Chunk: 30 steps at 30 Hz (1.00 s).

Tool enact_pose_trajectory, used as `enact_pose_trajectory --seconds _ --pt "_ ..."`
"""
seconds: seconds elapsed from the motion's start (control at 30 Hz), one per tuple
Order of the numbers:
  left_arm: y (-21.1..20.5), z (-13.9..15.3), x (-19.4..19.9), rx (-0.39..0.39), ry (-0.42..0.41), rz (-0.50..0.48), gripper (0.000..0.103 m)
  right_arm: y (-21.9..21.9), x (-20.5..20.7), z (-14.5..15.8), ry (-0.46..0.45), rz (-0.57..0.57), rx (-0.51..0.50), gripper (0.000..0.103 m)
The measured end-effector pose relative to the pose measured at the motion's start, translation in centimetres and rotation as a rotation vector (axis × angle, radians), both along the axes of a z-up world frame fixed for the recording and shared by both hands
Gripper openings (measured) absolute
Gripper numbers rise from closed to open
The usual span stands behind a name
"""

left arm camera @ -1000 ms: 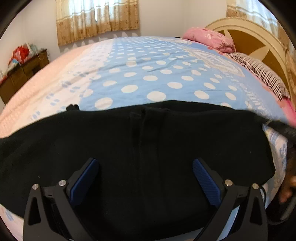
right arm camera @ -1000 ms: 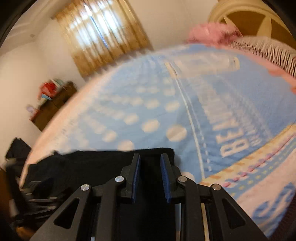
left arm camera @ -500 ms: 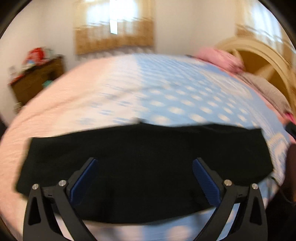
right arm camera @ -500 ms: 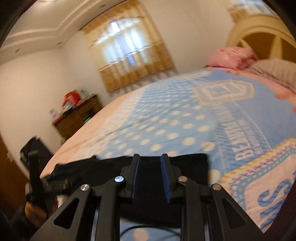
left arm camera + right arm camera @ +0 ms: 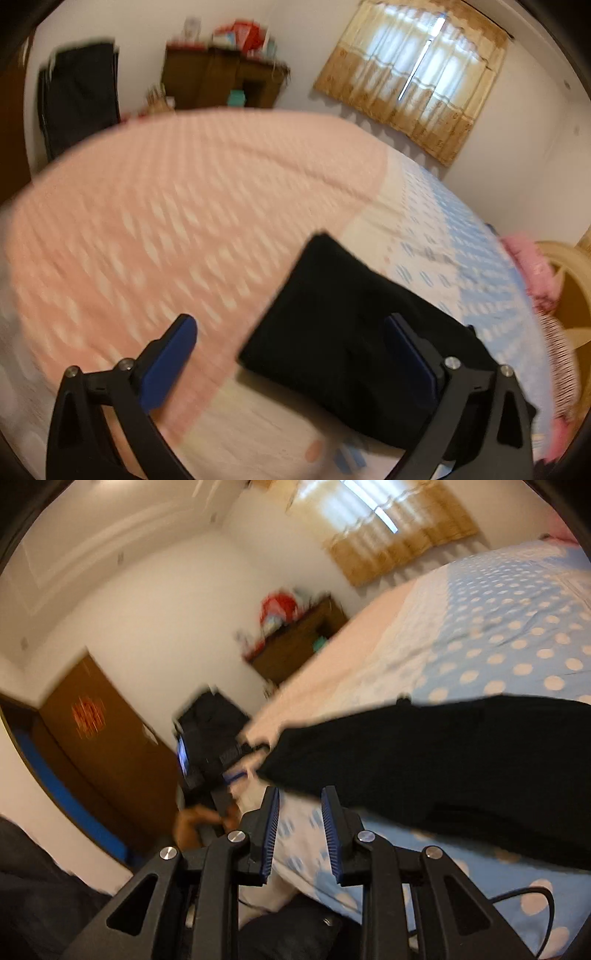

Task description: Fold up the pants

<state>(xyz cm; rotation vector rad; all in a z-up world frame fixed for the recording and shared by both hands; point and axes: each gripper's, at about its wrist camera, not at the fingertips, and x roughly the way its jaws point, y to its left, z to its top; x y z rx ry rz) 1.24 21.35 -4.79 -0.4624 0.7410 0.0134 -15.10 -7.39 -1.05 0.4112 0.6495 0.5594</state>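
The black pants (image 5: 354,332) lie folded into a compact rectangle on the bed (image 5: 184,221), straddling the line where the pink part of the bedspread meets the blue dotted part, near the bed's near edge. The left wrist view looks down on them from one end: the left gripper (image 5: 291,354) has its jaws wide apart with nothing between them, the right-hand finger over the black cloth, the other over pink bedspread; whether that finger touches the pants cannot be told. This view alone shows the pink pillow (image 5: 532,266) and the curved headboard (image 5: 565,280) at the far right. The right wrist view sees the pants (image 5: 461,760) from the side as a long dark band across the blue dotted cover, and the right gripper (image 5: 299,801) sits just short of their near edge, its jaws narrowly apart and empty. Only here do the left gripper's body (image 5: 210,753), the hand (image 5: 199,823) holding it, a brown door (image 5: 96,746) and a trailing black cable (image 5: 532,895) appear. Both views catch the curtained window (image 5: 417,74) and wooden cabinet (image 5: 221,77).
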Motion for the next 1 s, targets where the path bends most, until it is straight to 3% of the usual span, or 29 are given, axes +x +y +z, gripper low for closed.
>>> enact_pose_trajectory --seconds 0.1,0.17,0.23,0.37,0.47,0.53,0.67,0.87,1.0 --pt "-1.9 -0.2 -0.1 0.105 -0.016 -0.029 0.095 0.9 -0.3 0.2 -0.010 0.016 -0.035 0.026" --pt "-2.6 -0.3 -0.1 0.155 -0.015 -0.034 0.087 0.5 -0.4 0.4 -0.010 0.000 -0.047 0.026" --pt "-3.3 -0.1 0.0 0.152 -0.025 -0.066 0.072 0.2 -0.4 0.3 0.001 -0.020 -0.049 0.026" --pt "-4.1 -0.5 -0.2 0.277 -0.039 -0.066 0.070 -0.3 0.2 0.0 0.025 -0.043 -0.040 0.026" --pt "-5.6 -1.3 -0.6 0.414 -0.067 -0.071 0.073 -0.6 0.4 -0.2 0.042 -0.061 -0.031 0.026" --pt "-6.0 -1.2 -0.8 0.445 -0.064 -0.081 0.073 -0.8 0.5 -0.4 0.059 -0.071 -0.023 0.026" --pt "-4.3 -0.8 -0.4 0.336 -0.043 -0.081 0.067 -1.3 0.7 -0.7 0.074 -0.083 -0.003 0.026" --pt "-2.8 -0.5 -0.8 0.149 -0.041 -0.106 0.035 -1.8 0.8 -1.1 0.091 -0.102 0.012 0.026" --pt "-3.4 -0.2 -1.0 0.125 -0.034 -0.107 0.027 -2.5 0.8 -1.3 0.103 -0.123 0.030 0.026"
